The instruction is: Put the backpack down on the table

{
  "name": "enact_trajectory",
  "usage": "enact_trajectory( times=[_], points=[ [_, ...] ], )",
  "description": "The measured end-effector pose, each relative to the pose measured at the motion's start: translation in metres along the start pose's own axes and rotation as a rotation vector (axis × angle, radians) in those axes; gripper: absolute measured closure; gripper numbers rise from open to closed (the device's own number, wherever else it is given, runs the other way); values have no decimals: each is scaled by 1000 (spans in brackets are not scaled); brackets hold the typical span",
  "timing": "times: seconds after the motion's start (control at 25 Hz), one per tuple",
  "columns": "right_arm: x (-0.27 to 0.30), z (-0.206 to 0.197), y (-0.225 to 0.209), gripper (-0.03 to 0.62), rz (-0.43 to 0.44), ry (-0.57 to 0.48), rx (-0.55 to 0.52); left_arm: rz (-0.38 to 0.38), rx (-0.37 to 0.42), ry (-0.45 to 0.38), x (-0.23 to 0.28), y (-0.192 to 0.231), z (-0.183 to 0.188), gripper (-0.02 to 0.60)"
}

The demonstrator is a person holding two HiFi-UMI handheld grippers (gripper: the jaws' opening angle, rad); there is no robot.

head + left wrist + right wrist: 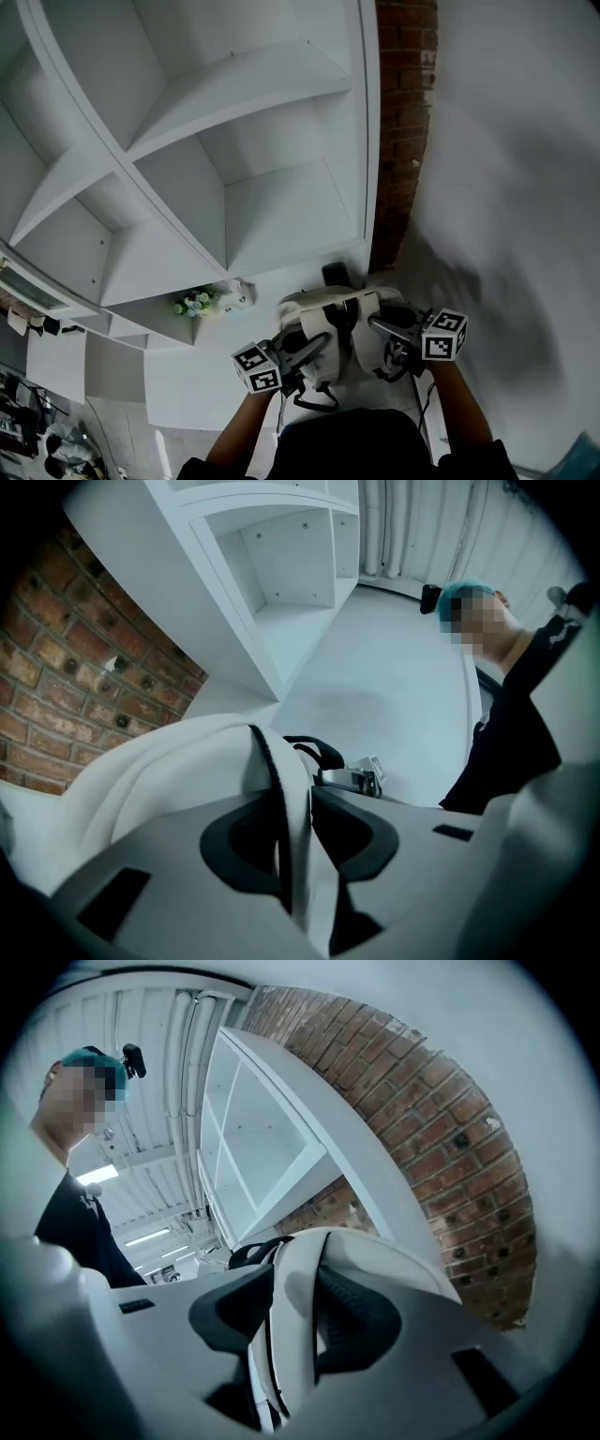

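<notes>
A white backpack (339, 307) with black trim hangs or stands between my two grippers, close in front of me. My left gripper (314, 349) is shut on a white, black-edged strap (298, 794), which runs pinched between its dark pads. My right gripper (382, 330) has the other strap (289, 1321) between its jaws, with a gap beside one pad, so it stands open. The backpack's rounded white body (159, 761) (384, 1260) fills the space just beyond both sets of jaws. The table top does not show plainly, and I cannot tell whether the backpack rests on anything.
A large white shelf unit (187, 169) stands ahead and to the left, with a small bunch of flowers (195, 302) on one shelf. A red brick column (405, 122) rises beside it. A person in a dark top (511, 724) (75, 1222) is close by.
</notes>
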State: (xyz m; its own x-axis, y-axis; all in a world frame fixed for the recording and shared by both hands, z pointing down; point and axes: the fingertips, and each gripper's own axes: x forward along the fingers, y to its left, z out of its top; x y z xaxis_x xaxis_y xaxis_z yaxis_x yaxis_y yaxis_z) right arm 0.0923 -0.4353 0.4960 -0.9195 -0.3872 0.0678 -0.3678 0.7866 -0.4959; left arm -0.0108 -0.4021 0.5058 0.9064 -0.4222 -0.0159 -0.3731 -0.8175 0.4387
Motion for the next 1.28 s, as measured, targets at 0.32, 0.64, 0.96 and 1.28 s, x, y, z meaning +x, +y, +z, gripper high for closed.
enact_trajectory(
  times=[0.32, 0.64, 0.96, 1.28],
  points=[
    [-17, 1, -2, 433, -79, 0, -53, -17, 32, 25, -16, -7, -4, 468],
    [-31, -5, -2, 453, -156, -46, -78, -14, 11, 14, -39, -1, -9, 462],
    [-45, -2, 17, 462, -206, -100, -67, -41, 22, 6, -55, -20, -8, 462],
    [-52, -7, 66, 493, -273, -150, -132, -86, 29, -33, -77, -59, -10, 462]
  ],
)
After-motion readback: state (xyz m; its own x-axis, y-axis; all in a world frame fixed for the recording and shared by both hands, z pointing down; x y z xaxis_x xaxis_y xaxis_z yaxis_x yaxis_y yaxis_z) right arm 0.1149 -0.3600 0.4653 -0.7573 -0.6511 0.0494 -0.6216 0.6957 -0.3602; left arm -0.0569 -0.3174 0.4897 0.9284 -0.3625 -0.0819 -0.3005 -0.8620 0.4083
